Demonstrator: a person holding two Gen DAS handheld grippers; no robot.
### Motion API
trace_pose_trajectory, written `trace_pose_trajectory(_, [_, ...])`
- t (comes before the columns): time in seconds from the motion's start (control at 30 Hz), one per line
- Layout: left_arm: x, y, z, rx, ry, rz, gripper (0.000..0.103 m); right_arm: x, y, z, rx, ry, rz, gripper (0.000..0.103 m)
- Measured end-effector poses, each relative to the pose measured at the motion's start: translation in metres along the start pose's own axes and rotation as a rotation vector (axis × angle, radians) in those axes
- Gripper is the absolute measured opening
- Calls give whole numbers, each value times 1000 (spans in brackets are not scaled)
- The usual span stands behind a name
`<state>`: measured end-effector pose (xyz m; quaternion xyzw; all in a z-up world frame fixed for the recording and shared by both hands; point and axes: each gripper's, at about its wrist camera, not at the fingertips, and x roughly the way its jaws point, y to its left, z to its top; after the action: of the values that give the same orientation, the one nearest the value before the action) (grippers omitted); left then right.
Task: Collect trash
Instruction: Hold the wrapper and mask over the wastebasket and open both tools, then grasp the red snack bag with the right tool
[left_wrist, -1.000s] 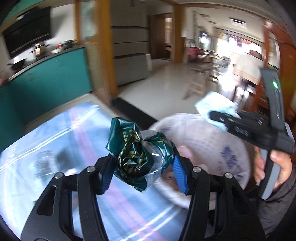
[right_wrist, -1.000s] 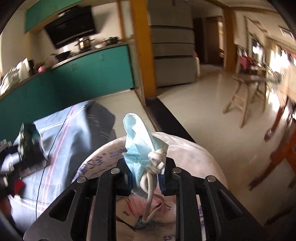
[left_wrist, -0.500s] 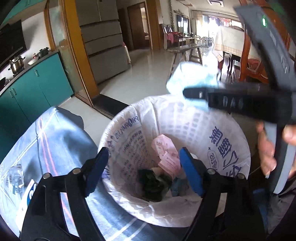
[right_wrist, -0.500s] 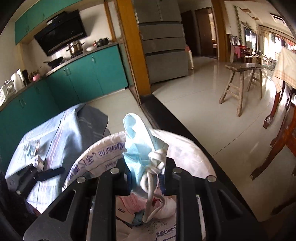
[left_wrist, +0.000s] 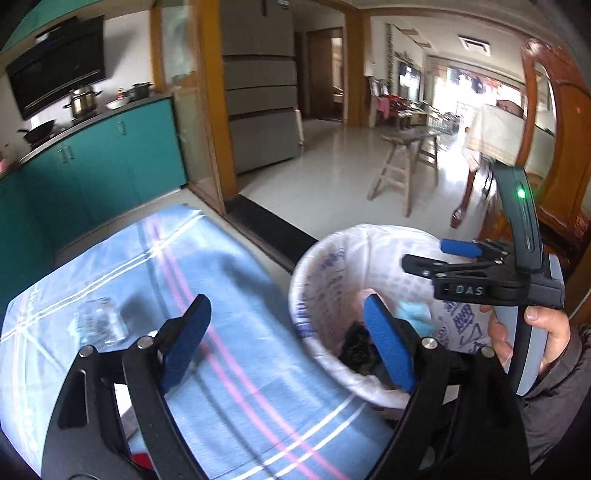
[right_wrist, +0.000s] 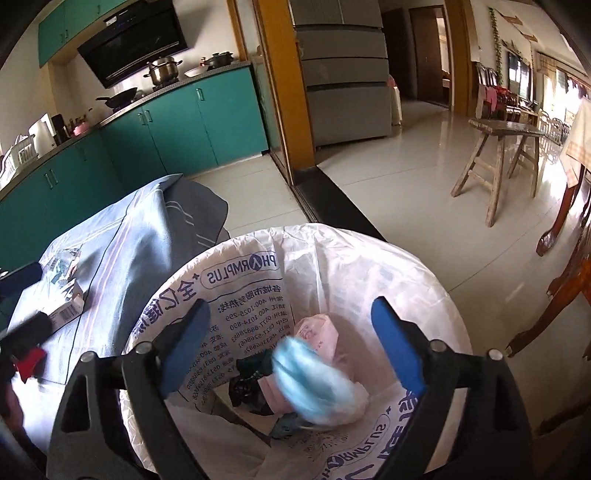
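blue mask (right_wrist: 314, 384), blurred, is dropping loose into the white bag (right_wrist: 388, 258) below the right gripper (right_wrist: 295, 343), whose jaws have just sprung wide with nothing pinched. a dark wrapper (right_wrist: 247, 373) and pink packet (right_wrist: 319, 332) already lie in the bag. the left gripper (left_wrist: 284, 339) has just been spreading too, empty, half over the cloth (left_wrist: 221, 280). left to collect, by my guess: a clear crumpled piece (left_wrist: 99, 321) and a small box (right_wrist: 68, 301) on the cloth.
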<state>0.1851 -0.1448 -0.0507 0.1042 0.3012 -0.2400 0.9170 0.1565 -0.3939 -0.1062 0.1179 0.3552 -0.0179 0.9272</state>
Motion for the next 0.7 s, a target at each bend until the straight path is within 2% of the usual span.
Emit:
trace_pose_trajectory(0.23, [-32,40,-9,-40,-10,70,87,0,3,4,102,-45,58,91])
trace_pose_trajectory(0.37, [-58,76,-23,-31,-10,188,88,-1,21,2,106,-51,141,91])
trace_pose_trajectory(0.47, [-79,109,-36,-53,-12,288,89,1,51,-5,57,3,154,91])
trace_pose_trajectory(0.6, [-107,165,-50,-191,8,402,90,-3,106,-11,-44,78,193,91])
trace_pose_trajectory(0.7, [-126,199,-61,-297,22,469,92,-12,161,-17,-167,127,222,91])
